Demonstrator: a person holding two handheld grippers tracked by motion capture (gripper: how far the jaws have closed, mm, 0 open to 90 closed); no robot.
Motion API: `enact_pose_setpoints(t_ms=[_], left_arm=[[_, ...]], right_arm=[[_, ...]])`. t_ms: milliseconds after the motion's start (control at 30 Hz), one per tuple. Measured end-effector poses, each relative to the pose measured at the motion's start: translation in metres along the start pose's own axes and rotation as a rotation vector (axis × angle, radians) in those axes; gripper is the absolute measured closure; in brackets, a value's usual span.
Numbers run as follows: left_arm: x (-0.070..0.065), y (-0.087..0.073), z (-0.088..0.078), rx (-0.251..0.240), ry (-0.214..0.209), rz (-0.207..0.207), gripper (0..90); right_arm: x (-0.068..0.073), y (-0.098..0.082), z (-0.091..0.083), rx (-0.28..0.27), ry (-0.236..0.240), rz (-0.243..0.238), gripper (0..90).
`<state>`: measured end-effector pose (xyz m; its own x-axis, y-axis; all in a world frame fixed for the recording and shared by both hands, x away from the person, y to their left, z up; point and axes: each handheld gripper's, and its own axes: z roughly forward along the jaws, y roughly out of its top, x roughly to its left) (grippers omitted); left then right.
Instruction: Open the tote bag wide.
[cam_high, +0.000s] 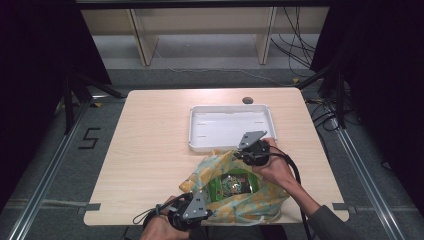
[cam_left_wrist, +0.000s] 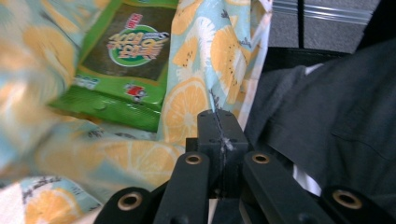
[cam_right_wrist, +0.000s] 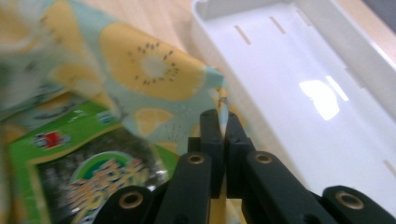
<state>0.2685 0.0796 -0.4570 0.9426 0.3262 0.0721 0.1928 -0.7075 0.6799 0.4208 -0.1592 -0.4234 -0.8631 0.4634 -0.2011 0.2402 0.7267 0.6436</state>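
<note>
You see a light wooden table (cam_high: 150, 150) on grey carpet (cam_high: 60, 165), pale shelving (cam_high: 200, 30) at twelve o'clock, cables (cam_high: 300, 45) at one o'clock, and black curtains at three and nine.

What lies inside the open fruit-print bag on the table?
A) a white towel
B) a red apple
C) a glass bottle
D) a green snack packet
D: a green snack packet lies in the open bag, whose edges are pinched by the left gripper and the right gripper.
</note>
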Motion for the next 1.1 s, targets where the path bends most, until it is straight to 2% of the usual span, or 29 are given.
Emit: enact_pose_setpoints(t_ms=[133, 200, 233, 300, 333, 367, 500, 533, 567, 600, 633, 667, 733, 767, 833, 867, 967, 1033, 1067, 1100], left_arm=[[-0.004, -0.001, 0.0, 0.008, -0.022, 0.012, 89.8], [-0.004, -0.002, 0.0, 0.01, -0.023, 0.012, 89.8], [-0.004, -0.002, 0.001, 0.021, -0.025, 0.013, 89.8], [-0.005, -0.002, 0.002, 0.018, -0.026, 0.011, 89.8], [-0.003, -0.001, 0.001, 0.046, -0.032, 0.048, 89.8], [-0.004, -0.001, 0.003, 0.018, -0.032, 0.018, 89.8], [-0.001, 0.0, 0.001, -0.006, -0.028, -0.021, 85.8], [0.0, 0.0, 0.0, -0.022, -0.028, -0.046, 79.6], [0.002, 0.002, -0.002, -0.035, -0.019, -0.051, 73.2], [0.004, 0.003, -0.004, -0.045, -0.004, -0.055, 67.5], [0.005, 0.005, -0.006, -0.055, 0.0, -0.053, 61.4], [0.007, 0.007, -0.009, -0.059, 0.016, -0.045, 59.0], [0.011, 0.011, -0.014, -0.083, 0.035, -0.048, 55.6], [0.013, 0.014, -0.016, -0.093, 0.055, -0.054, 53.7], [0.017, 0.019, -0.022, -0.102, 0.072, -0.072, 50.1], [0.021, 0.023, -0.025, -0.109, 0.086, -0.066, 48.6], [0.032, 0.029, -0.029, -0.118, 0.127, -0.098, 44.3], [0.04, 0.032, -0.029, -0.126, 0.152, -0.125, 42.9], [0.048, 0.034, -0.028, -0.118, 0.169, -0.128, 42.0], [0.048, 0.034, -0.028, -0.118, 0.169, -0.128, 40.5]], right_arm=[[-0.011, 0.007, 0.008, 0.007, -0.04, 0.004, 90.0], [-0.015, 0.009, 0.013, 0.024, -0.052, 0.037, 90.0], [-0.019, 0.01, 0.017, 0.023, -0.062, 0.028, 90.0], [-0.024, 0.012, 0.023, 0.03, -0.064, 0.048, 90.0], [-0.025, 0.012, 0.025, 0.028, -0.062, 0.068, 90.0], [-0.027, 0.012, 0.026, 0.029, -0.058, 0.071, 90.0], [-0.029, 0.013, 0.03, 0.02, -0.046, 0.065, 88.0], [-0.026, 0.013, 0.029, 0.022, -0.038, 0.094, 84.9], [-0.026, 0.013, 0.027, 0.008, -0.024, 0.077, 81.7], [-0.024, 0.013, 0.022, -0.007, -0.006, 0.087, 78.0], [-0.023, 0.013, 0.018, -0.014, -0.006, 0.077, 73.4], [-0.02, 0.013, 0.015, -0.026, 0.009, 0.096, 69.2], [-0.016, 0.012, 0.002, -0.05, 0.015, 0.103, 60.8], [-0.014, 0.011, -0.002, -0.066, 0.012, 0.086, 58.8], [-0.009, 0.008, -0.014, -0.093, 0.035, 0.092, 54.3], [-0.007, 0.006, -0.021, -0.094, 0.045, 0.095, 52.7], [0.001, -0.002, -0.038, -0.124, 0.071, 0.091, 49.0], [0.008, -0.008, -0.047, -0.126, 0.087, 0.117, 48.1], [0.01, -0.012, -0.05, -0.137, 0.088, 0.117, 47.0], [0.014, -0.017, -0.054, -0.137, 0.093, 0.113, 46.7]])
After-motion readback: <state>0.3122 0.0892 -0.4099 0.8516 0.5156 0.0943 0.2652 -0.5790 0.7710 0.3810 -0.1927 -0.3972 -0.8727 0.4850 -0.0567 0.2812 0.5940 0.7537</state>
